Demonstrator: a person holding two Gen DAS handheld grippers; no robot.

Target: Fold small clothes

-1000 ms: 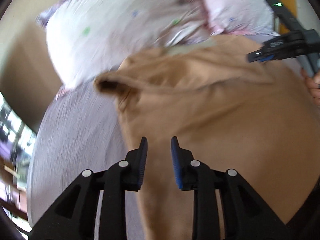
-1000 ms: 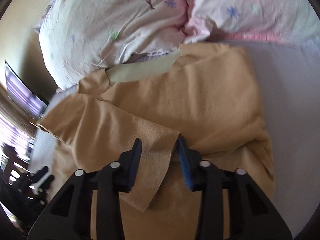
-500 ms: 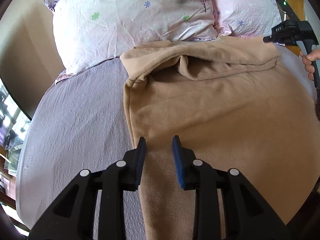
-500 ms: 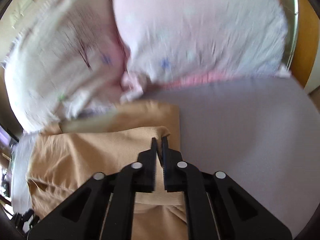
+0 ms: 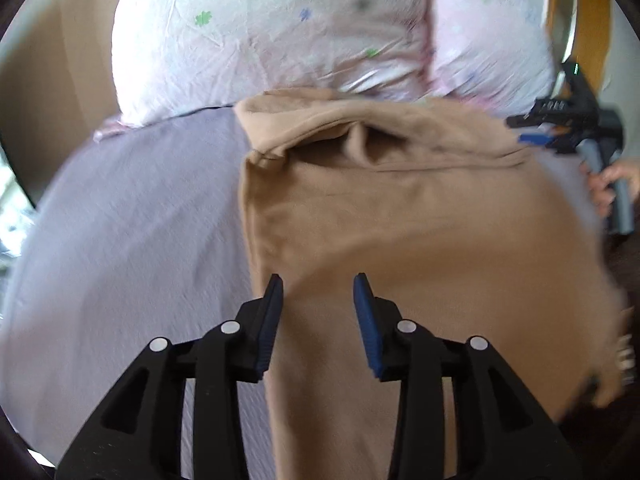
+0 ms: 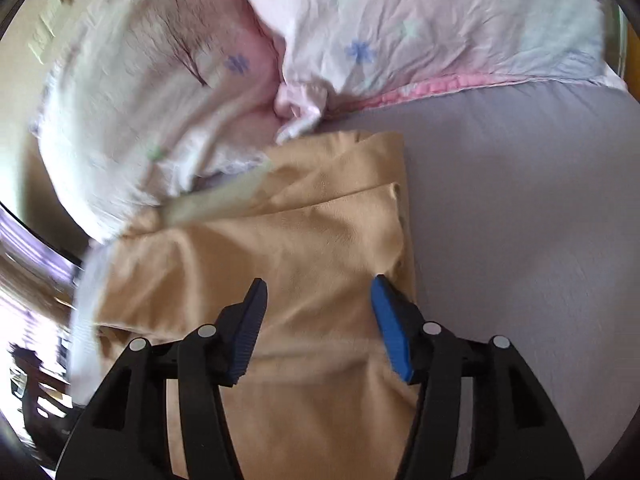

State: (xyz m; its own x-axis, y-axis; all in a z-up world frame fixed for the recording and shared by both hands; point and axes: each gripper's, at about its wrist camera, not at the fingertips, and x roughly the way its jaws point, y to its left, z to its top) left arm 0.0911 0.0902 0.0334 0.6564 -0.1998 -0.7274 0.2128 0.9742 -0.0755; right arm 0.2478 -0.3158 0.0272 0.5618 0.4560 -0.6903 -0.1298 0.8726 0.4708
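A tan garment [image 5: 420, 232] lies spread on a bed with a lilac sheet [image 5: 132, 232]; its far edge is folded over near the pillows. My left gripper [image 5: 318, 308] is open and empty above the garment's left edge. My right gripper [image 6: 318, 312] is open and empty above the garment [image 6: 304, 256] near its right folded edge. The right gripper also shows in the left wrist view [image 5: 568, 128], at the garment's far right corner, held by a hand.
Two pale floral pillows [image 5: 272, 40] [image 6: 440, 28] lie against the head of the bed, touching the garment's far edge. Bare lilac sheet [image 6: 520, 220] lies right of the garment. A wooden door frame [image 5: 596, 20] stands at the far right.
My right gripper, shut on the garment's edge half a second ago, has opened and let it go. My left gripper has opened a little wider and stayed over the left edge.
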